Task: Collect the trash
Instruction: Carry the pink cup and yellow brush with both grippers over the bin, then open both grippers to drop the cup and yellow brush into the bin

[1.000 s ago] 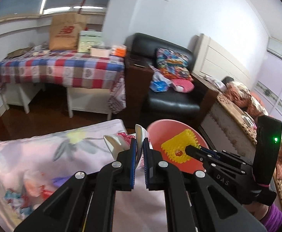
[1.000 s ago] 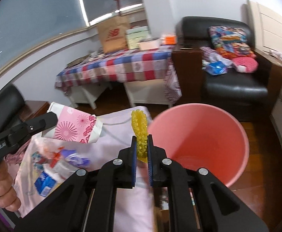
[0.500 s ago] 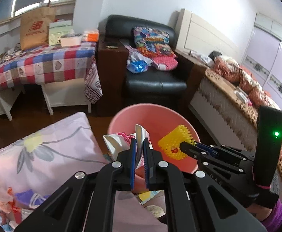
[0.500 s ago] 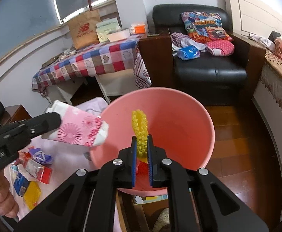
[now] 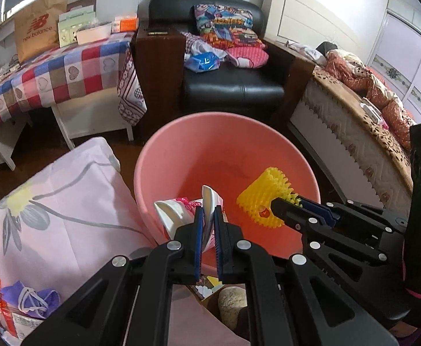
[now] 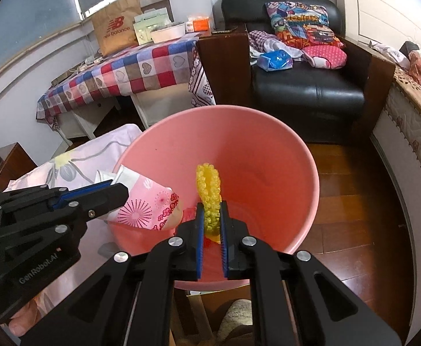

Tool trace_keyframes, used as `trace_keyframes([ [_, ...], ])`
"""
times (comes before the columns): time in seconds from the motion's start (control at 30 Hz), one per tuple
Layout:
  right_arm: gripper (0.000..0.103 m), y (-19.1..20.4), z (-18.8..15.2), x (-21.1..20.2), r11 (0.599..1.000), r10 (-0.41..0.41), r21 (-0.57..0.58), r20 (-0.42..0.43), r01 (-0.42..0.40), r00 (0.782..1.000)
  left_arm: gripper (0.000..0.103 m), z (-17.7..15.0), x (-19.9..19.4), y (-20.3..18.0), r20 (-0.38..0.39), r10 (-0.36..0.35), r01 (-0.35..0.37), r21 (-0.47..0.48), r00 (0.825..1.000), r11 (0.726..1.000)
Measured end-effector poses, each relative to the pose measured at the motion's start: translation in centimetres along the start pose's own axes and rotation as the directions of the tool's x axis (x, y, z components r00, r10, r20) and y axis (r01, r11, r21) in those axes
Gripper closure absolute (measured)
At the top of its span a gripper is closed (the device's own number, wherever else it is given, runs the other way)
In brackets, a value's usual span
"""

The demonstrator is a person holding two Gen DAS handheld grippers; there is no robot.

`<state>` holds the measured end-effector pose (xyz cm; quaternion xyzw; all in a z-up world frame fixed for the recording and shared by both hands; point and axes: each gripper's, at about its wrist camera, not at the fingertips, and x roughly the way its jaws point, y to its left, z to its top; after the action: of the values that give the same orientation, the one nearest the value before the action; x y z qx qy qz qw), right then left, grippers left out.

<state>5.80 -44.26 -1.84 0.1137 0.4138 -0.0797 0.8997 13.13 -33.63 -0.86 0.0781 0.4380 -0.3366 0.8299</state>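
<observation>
A pink paper packet (image 5: 181, 210) is clamped in the left gripper (image 5: 207, 222) and a yellow foam net (image 6: 209, 190) in the right gripper (image 6: 211, 219). Both are held over the open pink bucket (image 6: 268, 132), apparently so that they will fall inside once released. More litter (image 5: 28, 302) is left on the flowered cloth (image 5: 51, 201) beside the bucket.

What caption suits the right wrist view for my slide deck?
Right gripper holds yellow foam fruit net over pink plastic bin; left gripper brings a pink patterned paper bag.

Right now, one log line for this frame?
left gripper: shut on pink paper cup | right gripper: shut on yellow foam net | both over pink bin | not released
</observation>
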Motion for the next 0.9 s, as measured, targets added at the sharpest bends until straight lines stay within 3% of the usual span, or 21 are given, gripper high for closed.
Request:
trace_keyframes([
  [0.67,0.092,-0.9,-0.4,0.9,0.999,-0.035,0.033,-0.046,0.037,0.998,0.095,-0.3,1.4,0.2,-0.036,0.002,-0.002,-0.009,0.999,1.000],
  [0.9,0.076,-1.2,-0.4,0.6,0.999,-0.035,0.041,-0.035,0.036,0.999,0.082,-0.2,0.6,0.4,-0.013,-0.019,0.018,-0.026,1.000,1.000],
])
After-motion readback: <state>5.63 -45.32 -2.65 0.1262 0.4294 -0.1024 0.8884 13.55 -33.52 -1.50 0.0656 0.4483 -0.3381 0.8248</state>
